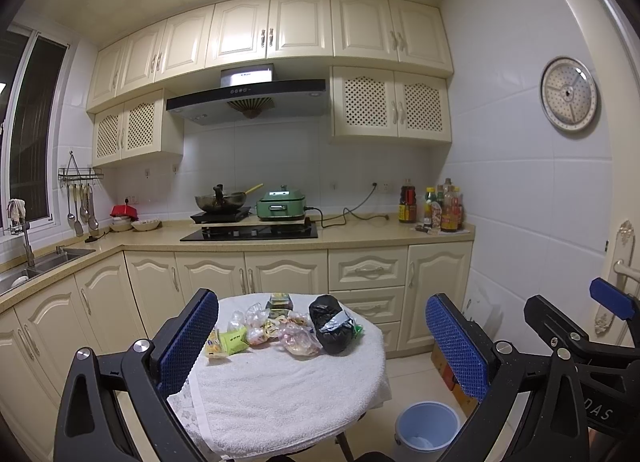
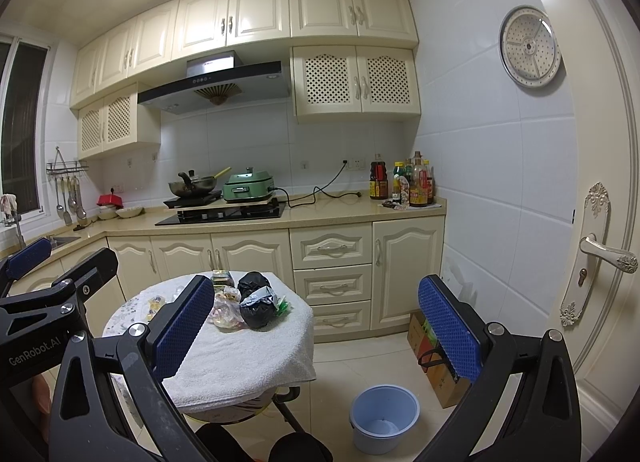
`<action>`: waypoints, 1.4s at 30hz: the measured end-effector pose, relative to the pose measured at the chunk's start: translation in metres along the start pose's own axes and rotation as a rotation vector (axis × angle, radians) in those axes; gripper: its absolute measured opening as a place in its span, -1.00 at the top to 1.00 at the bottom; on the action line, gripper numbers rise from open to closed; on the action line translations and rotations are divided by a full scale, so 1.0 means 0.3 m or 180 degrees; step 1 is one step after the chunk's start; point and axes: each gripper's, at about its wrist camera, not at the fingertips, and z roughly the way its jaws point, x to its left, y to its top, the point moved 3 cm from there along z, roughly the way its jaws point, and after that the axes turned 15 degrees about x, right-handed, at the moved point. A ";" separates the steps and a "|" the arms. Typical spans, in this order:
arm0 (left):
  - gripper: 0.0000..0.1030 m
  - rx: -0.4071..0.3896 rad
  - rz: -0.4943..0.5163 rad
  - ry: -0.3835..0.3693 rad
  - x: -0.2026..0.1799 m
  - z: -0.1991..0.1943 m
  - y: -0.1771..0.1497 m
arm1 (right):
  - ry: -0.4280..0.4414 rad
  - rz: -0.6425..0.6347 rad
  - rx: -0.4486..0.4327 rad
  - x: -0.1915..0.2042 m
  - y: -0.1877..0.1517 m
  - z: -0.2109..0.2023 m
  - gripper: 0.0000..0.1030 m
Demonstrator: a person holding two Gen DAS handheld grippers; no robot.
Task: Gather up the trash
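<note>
Both the left hand-held gripper (image 1: 320, 346) and right hand-held gripper (image 2: 316, 326) gape empty. The crumpled wrappers and black plastic bag (image 1: 332, 324) lie ahead on the towel-covered round desk (image 1: 280, 390), nearer the left one; the pale-blue bucket (image 2: 384, 418) stands on the floor, near right.

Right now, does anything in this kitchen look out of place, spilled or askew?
Nothing is spilled or broken. The only clutter is the pile of wrappers and a stuffed black bag on the towel-covered round table, not yet in the blue bin on the floor. Both hand-held grippers are open and empty.
</note>
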 end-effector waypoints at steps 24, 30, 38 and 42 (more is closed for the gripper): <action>-0.99 0.0594 -0.0339 0.0195 0.261 0.402 -0.071 | 0.0092 -0.0056 0.0657 0.061 -0.107 0.402 -1.00; -0.99 0.1146 -0.0601 0.0263 0.395 0.651 -0.083 | 0.0218 -0.0216 0.1109 0.152 -0.163 0.676 -1.00; -0.99 0.1595 -0.0912 0.0368 0.521 0.952 -0.034 | 0.0239 -0.0422 0.1414 0.238 -0.169 1.008 -1.00; -0.99 0.1739 -0.0905 0.0467 0.544 1.104 0.017 | 0.0279 -0.0390 0.1506 0.262 -0.120 1.177 -1.00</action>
